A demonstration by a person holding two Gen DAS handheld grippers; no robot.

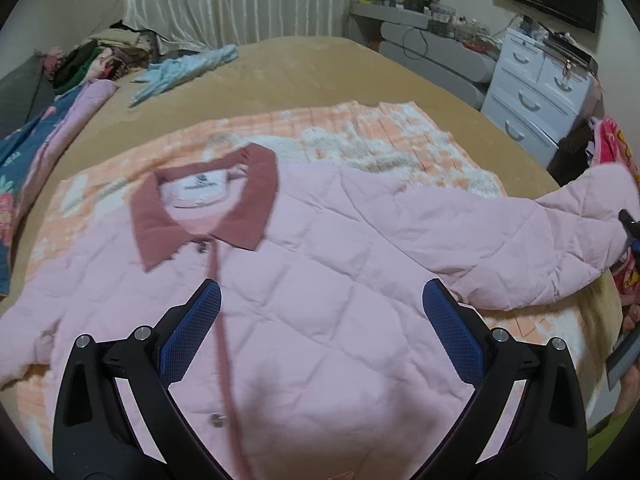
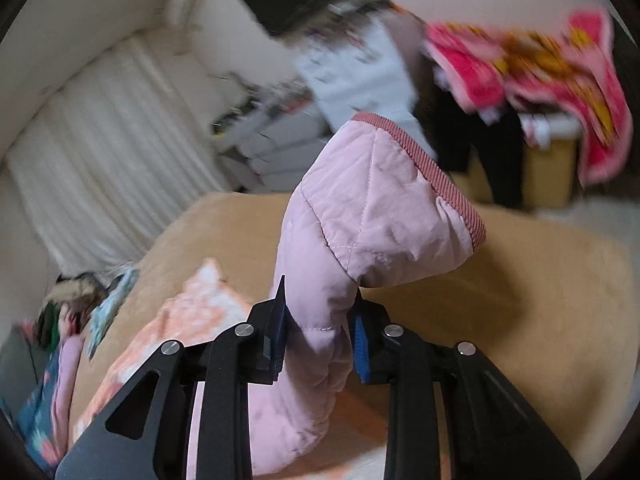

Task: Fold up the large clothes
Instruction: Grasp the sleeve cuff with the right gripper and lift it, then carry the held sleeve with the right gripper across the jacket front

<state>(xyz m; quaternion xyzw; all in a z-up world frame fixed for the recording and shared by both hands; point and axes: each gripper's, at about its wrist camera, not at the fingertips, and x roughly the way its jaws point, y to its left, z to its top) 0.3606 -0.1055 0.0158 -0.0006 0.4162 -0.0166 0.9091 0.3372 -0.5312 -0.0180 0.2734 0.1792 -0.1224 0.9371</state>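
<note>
A pink quilted jacket point(image 1: 320, 280) lies face up on an orange-and-white blanket point(image 1: 380, 136) spread over the tan bed point(image 1: 304, 68), its dark-pink collar point(image 1: 208, 208) at the far left. The left gripper point(image 1: 320, 308) hovers above the jacket's front, jaws wide apart. The right gripper point(image 2: 318, 320) is clamped on the jacket's sleeve point(image 2: 372, 208), lifted at the right, ribbed cuff point(image 2: 432, 168) uppermost.

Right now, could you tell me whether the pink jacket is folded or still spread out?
Spread out: the jacket lies flat, front up, on the bed; only its sleeve is raised by the right tongs.
</note>
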